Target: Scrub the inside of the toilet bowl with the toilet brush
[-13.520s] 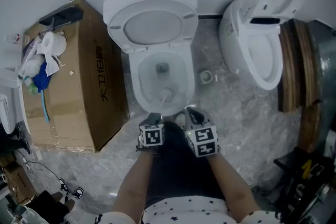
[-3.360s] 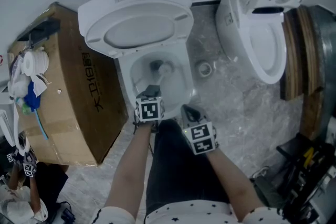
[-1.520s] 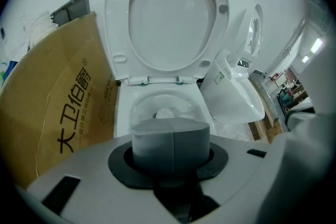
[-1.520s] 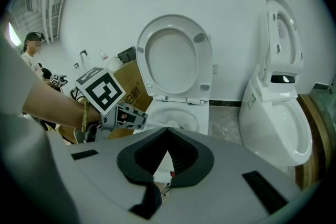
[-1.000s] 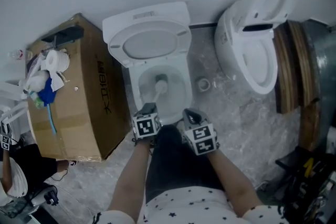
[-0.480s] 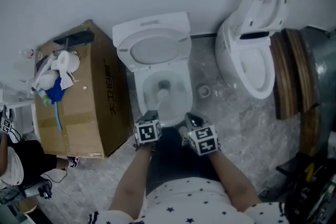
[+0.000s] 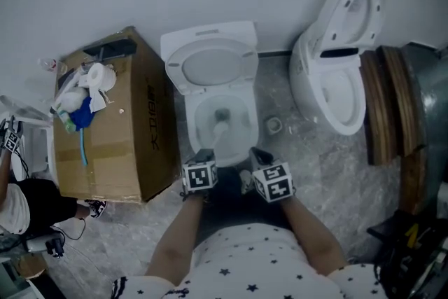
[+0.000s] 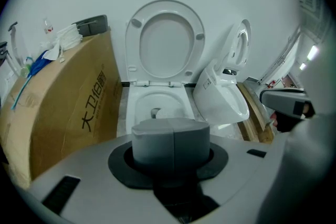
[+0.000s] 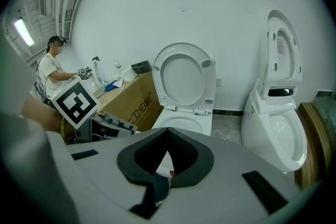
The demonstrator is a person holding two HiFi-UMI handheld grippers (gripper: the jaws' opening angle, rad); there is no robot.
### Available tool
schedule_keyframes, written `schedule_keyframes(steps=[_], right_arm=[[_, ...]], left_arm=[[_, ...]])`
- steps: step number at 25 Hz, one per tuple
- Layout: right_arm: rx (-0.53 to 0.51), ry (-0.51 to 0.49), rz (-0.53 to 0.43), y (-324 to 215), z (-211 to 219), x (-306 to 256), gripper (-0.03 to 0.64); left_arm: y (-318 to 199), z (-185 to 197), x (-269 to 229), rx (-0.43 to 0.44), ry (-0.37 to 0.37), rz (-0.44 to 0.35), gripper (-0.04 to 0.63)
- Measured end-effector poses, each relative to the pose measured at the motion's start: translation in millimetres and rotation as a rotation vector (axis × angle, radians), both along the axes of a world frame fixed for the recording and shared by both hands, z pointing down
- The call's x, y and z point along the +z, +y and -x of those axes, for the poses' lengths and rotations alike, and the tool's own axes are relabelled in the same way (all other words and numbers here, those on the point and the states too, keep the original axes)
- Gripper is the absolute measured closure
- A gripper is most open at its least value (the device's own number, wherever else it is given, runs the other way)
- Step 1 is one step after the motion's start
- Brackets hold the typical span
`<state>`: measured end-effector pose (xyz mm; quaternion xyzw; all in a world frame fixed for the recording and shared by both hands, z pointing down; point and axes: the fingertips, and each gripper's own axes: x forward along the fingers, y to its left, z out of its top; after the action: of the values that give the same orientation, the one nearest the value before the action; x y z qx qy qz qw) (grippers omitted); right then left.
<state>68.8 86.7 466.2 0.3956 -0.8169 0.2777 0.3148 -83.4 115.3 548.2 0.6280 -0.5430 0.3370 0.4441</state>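
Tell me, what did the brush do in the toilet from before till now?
The toilet brush slid back from the drain hole, where it was seconds ago, toward the front of the toilet bowl. Nothing was grabbed or dropped. The left tongs still clamp the brush, and the right tongs stay empty. The seat, box and second toilet are unchanged.

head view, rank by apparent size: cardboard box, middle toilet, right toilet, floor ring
1. cardboard box, largest
2/3. middle toilet and right toilet, too alike to rank
4. floor ring, smallest by far
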Motion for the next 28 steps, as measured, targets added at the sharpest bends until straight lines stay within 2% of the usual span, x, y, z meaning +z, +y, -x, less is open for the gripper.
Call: schedule_keyframes(steps=[6,10,17,28], right_arm=[[-0.009,-0.008,-0.011,4,-6,-3,0.612],[-0.020,-0.013,-0.013,6,-6,-7,0.612],[-0.022,-0.014,-0.015,7,-7,-9,0.612],[-0.027,-0.035,0.009,11,-7,-9,0.612]], left_arm=[[9,4,-11,-0.016,-0.008,-0.019,0.439],[14,2,-18,-0.022,0.018,-0.025,0.439],[18,3,-25,-0.030,0.022,-0.045,0.439],[25,10,-25,-0.054,0.012,-0.034,0.439]])
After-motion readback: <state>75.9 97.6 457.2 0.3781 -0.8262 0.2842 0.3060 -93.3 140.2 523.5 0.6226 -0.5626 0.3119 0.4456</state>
